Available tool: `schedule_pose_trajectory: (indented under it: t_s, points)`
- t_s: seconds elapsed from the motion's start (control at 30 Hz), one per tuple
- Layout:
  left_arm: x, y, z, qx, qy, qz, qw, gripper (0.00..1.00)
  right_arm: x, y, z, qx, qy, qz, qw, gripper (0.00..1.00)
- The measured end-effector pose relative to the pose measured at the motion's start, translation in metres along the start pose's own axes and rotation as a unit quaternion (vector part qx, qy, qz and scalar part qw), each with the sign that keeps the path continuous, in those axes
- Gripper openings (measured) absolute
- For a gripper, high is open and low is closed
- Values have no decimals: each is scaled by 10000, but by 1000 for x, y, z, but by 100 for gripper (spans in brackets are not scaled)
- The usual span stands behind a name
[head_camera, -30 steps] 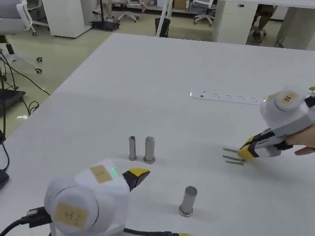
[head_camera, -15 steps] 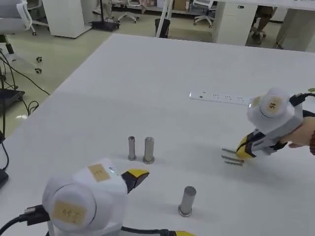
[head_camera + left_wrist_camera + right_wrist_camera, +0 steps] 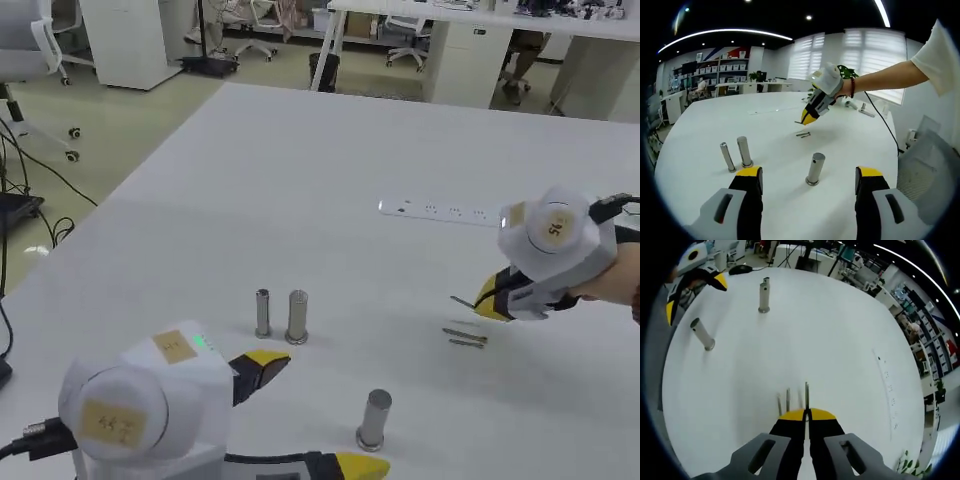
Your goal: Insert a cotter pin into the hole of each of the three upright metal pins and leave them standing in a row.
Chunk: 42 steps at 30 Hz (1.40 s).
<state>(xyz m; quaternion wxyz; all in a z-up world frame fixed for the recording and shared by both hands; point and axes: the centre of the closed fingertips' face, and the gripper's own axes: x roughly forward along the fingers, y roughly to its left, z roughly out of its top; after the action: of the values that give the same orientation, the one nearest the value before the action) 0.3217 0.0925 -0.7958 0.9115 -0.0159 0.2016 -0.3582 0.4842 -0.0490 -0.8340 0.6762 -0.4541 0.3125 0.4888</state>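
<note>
Three metal pins stand upright on the white table: a thin pin [image 3: 263,312] next to a thicker pin [image 3: 298,316], and a third pin [image 3: 374,420] apart, nearer me. My right gripper [image 3: 487,298] is shut on a cotter pin [image 3: 462,301], held just above the table. Two more cotter pins [image 3: 465,337] lie flat below it. The right gripper view shows the held cotter pin [image 3: 806,390] sticking out of the closed jaws, beside the lying cotter pins [image 3: 784,401]. My left gripper [image 3: 308,410] hovers open near the third pin [image 3: 815,169], holding nothing.
A white power strip [image 3: 440,211] lies on the table beyond the right gripper. The table's left edge [image 3: 120,180] drops to a floor with cables and chairs. Desks and office chairs stand beyond the far edge.
The right gripper has closed on one of the three cotter pins and lifted it slightly; two stay on the table. The left gripper has barely moved.
</note>
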Motion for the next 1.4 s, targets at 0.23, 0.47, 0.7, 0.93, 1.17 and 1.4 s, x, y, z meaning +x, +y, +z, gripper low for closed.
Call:
schedule_pose_trajectory:
  t_s: [0.23, 0.47, 0.7, 0.93, 1.17, 1.4]
  points:
    - [-2, -1, 11, -265, -145, -53, 9995, 65, -19, 11, 21, -225, -219, -85, 9995, 1]
    - [-4, -1, 26, -530, -320, -89, 9980, 59, -36, 30, 42, -511, -439, -196, 9975, 2]
    - [-2, 0, 39, -609, -358, -87, 9975, 51, -49, 51, 63, -871, -674, -244, 9936, 2]
    - [3, -6, 43, -732, -311, -170, 9967, 41, -60, 70, 82, -1219, -833, -297, 9886, 2]
    - [9, -8, 48, -919, -295, -195, 9951, 32, -67, 87, 96, -1519, -955, -305, 9833, 2]
    - [11, -8, 51, -1170, -324, -204, 9924, 23, -73, 102, 110, -1714, -1133, -302, 9782, 2]
